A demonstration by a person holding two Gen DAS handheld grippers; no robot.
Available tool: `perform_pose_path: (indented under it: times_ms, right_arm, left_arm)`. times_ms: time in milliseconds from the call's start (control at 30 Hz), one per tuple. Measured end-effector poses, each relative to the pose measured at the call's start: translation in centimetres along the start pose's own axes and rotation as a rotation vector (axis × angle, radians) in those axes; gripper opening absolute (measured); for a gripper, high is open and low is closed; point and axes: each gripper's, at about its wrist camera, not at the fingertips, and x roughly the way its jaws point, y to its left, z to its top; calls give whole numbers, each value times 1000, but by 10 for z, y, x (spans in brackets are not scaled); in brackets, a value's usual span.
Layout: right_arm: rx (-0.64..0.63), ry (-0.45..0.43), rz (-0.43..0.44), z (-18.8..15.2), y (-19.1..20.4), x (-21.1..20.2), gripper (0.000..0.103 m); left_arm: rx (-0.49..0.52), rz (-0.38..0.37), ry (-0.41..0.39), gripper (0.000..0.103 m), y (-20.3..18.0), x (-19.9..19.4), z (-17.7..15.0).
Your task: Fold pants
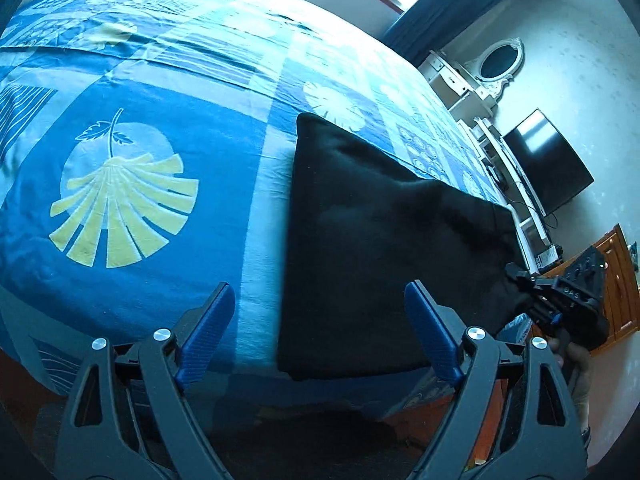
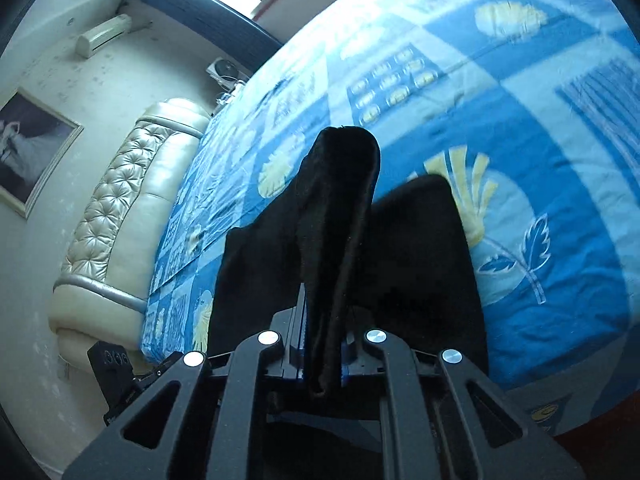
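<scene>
A bed (image 1: pixel 168 92) with a blue leaf-patterned cover fills both views. The black pants (image 1: pixel 360 248), already folded once, lie at the bed's near edge, long axis running away toward the window. The right gripper (image 2: pixel 322 360) is clenched on a lifted corner; the left gripper (image 1: pixel 320 332) hangs released just over the pants' near-left edge, nearer the free hem. No readable writing.

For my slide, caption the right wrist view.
Right gripper shut on black pants, lifting a fold above the bed.
</scene>
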Motion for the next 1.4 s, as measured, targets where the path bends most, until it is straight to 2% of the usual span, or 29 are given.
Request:
perform_pose_path:
  times_ms: [200,333,667,933,1033,1100,1167,1200,1267,1400]
  right_arm:
    - [61,25,-69,-5,-43,8,11]
    - [106,35,-43,-11,-62,17,12]
    - [155,40,16,-16,-77,27,12]
    - [164,38,45,-17,-86,23,13]
    - [189,49,87,-16,-87,18,21]
    - [196,49,104,-11,-87,6,34]
    - [177,-10,79,-6,-86,-14,74]
    - [161,-38,69,-4,-86,-24,76]
    - [157,-35,87,-3,-89,-32,76]
    - [186,22,124,-13,-102,-19,76]
  left_arm:
    - [11,13,21,90,-1,12,-2]
    - [24,49,48,90,2,23,-5]
    - [65,100,75,91,4,36,-12]
    - [76,103,79,94,5,39,-12]
    - [68,84,80,94,6,34,-10]
    - [37,28,70,94,12,23,-7]
    - [-20,-57,51,94,23,11,-2]
    - [-42,-89,50,94,29,8,1]
    - [-82,-155,68,94,42,7,6]
    - [-103,-233,121,94,48,21,9]
